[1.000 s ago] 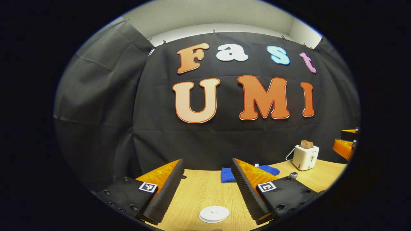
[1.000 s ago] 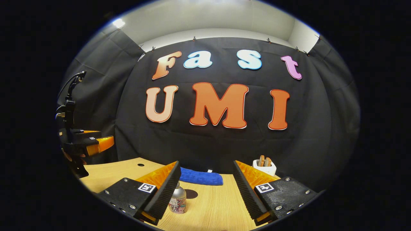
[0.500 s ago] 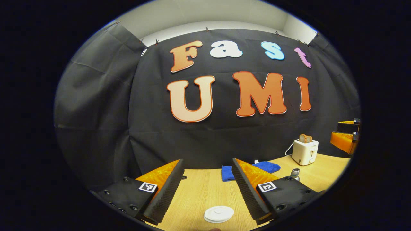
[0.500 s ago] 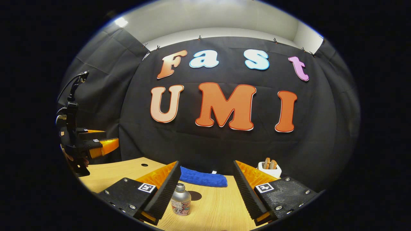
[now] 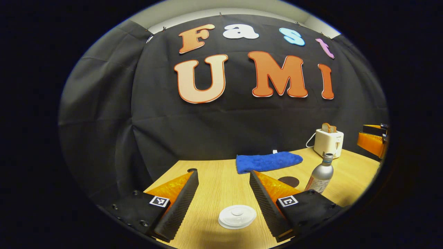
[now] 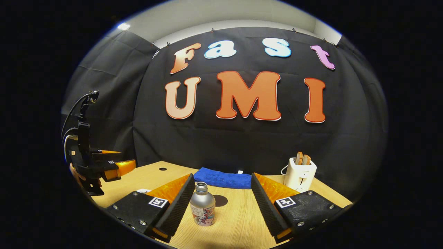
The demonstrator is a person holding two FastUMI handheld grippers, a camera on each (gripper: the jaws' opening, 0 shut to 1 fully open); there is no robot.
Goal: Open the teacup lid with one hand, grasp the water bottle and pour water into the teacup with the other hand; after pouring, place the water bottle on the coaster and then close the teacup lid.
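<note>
Both grippers hover with jaws wide and empty — the left gripper [image 5: 223, 186] above the white teacup lid [image 5: 237, 217] on the bench [image 5: 214, 183], the right gripper [image 6: 221, 188] framing the upright water bottle [image 6: 203, 204] — with what may be the dark coaster [image 6: 219, 200] just behind it.

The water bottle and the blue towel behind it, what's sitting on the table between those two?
In the right gripper view, the dark round coaster lies on the table between the water bottle and the blue towel.
</note>
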